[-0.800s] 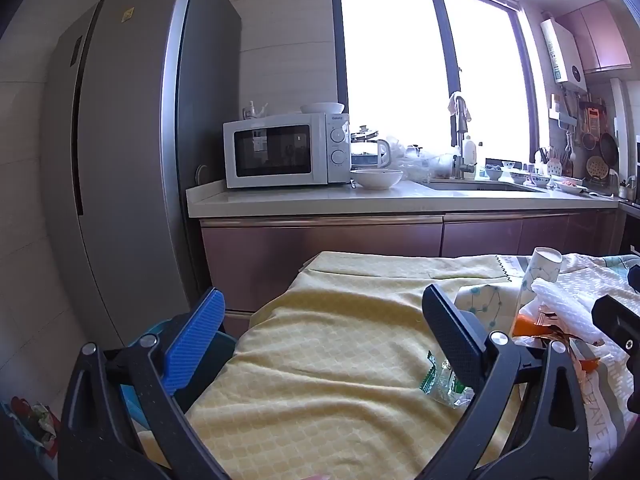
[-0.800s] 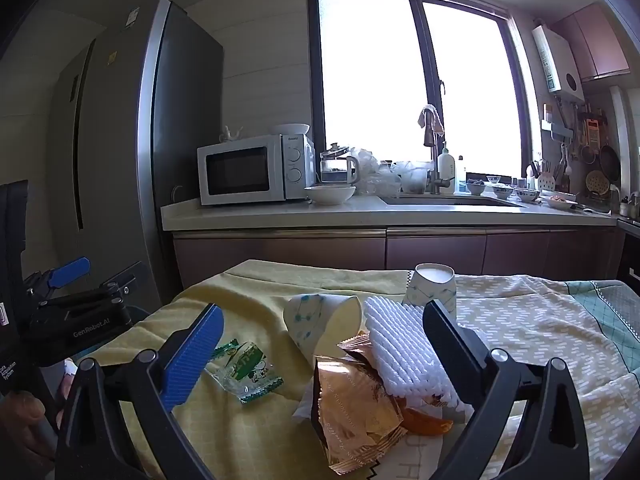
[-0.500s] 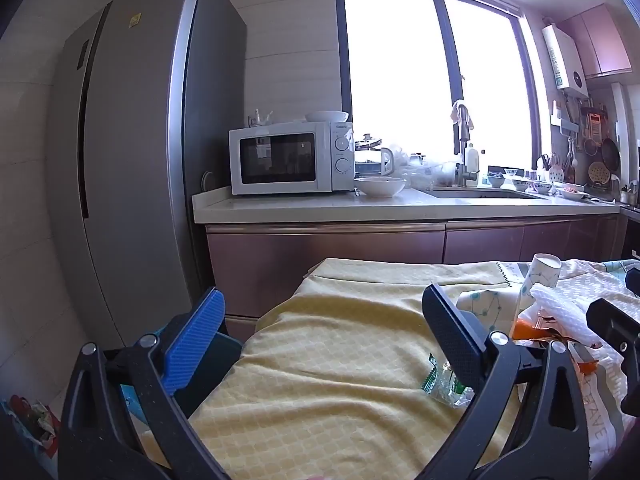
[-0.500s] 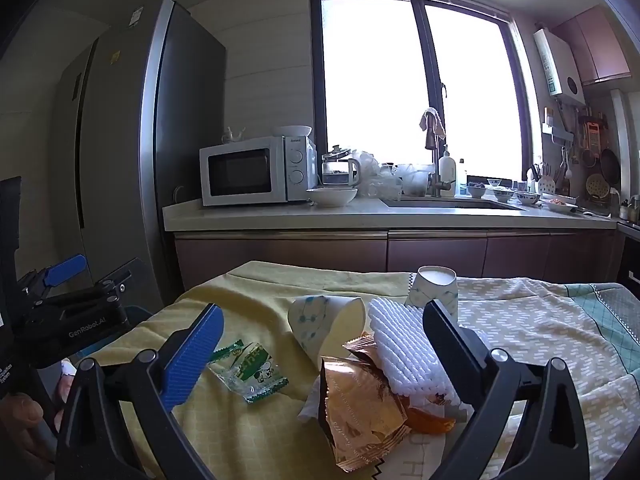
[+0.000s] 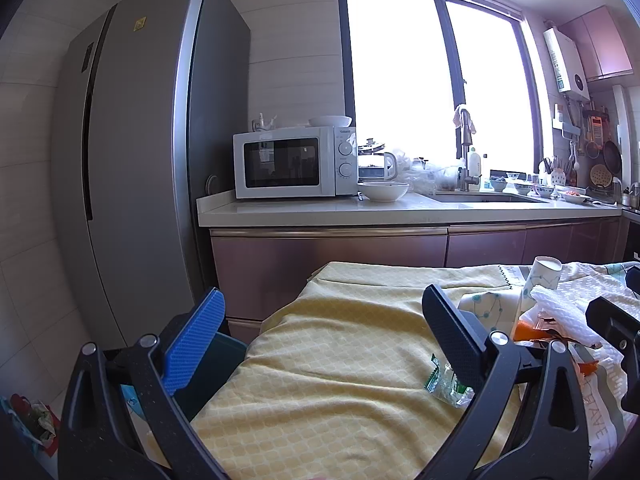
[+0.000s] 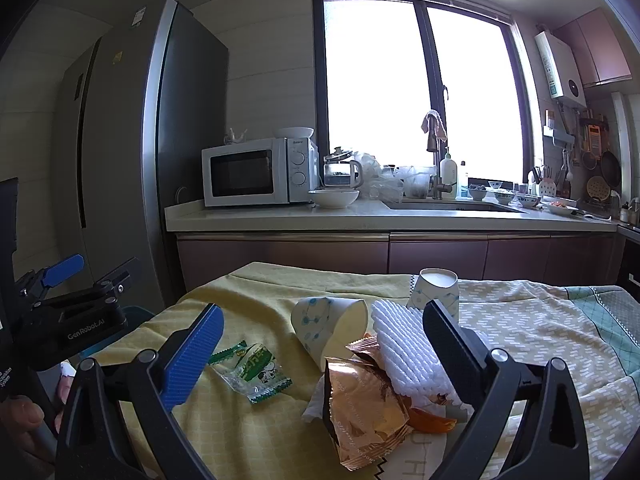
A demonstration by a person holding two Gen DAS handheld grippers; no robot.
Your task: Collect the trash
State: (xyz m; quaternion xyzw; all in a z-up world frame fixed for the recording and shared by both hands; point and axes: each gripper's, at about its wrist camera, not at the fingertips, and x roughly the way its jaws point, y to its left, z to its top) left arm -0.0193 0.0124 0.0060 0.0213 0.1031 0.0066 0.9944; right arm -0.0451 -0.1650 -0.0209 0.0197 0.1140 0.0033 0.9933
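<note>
Lying on its side, paper cup [image 6: 328,330] mouth faces right.

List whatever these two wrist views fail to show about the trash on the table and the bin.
- Green wrapper: left wrist view, its right part hidden behind the left gripper's black finger.
- Orange wrapper: right wrist view, mostly buried under the gold bag and white foam sleeve.
- Upright paper cup: contents unseen, the angle is too low.
- Dark bin: left wrist view, inside hidden by the blue finger and tablecloth.
</note>
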